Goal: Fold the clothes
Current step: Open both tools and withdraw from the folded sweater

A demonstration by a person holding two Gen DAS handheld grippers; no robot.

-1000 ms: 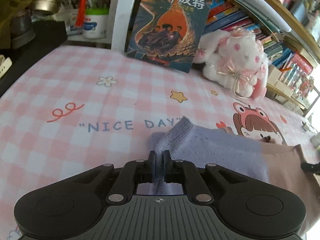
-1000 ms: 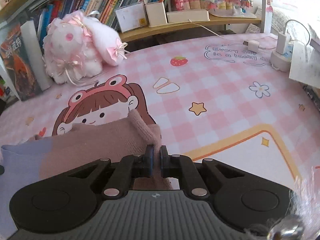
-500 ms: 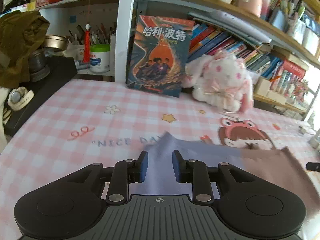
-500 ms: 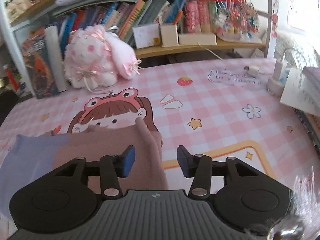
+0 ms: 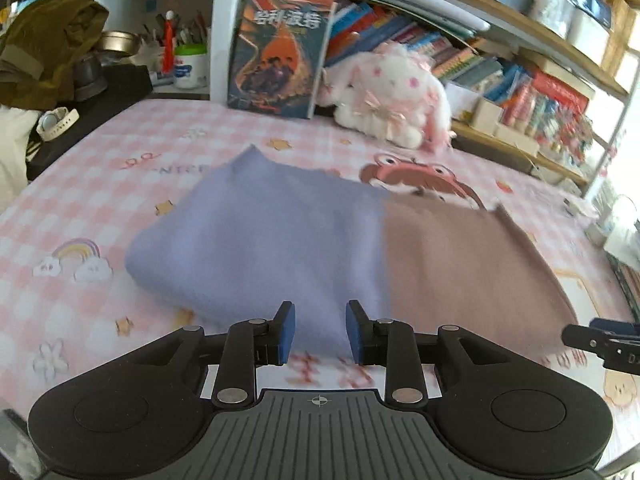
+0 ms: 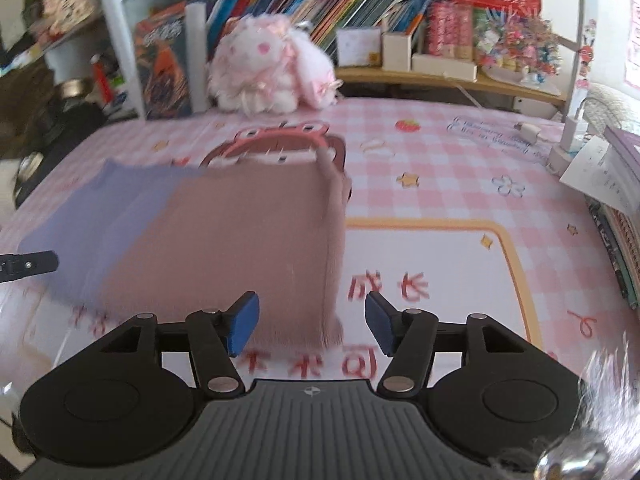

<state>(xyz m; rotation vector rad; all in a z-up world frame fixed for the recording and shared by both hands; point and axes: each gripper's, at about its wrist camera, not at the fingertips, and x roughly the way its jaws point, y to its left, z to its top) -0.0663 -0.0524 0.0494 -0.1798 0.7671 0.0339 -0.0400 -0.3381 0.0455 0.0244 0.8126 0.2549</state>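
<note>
A folded knit garment, lavender on one half and dusty pink on the other (image 5: 340,240), lay flat on the pink checked cartoon tablecloth (image 5: 100,184). The left gripper (image 5: 320,332) stood with blue-padded jaws apart at the lavender edge, holding nothing; the right gripper (image 6: 312,322) gaped wide at the pink corner, also empty

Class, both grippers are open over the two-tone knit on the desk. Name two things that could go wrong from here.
1. The folded garment has raised far corners and uneven edges, so the fold may slump or spring open.
2. Its far edge lies near the plush rabbit; a further push might bump it.
</note>
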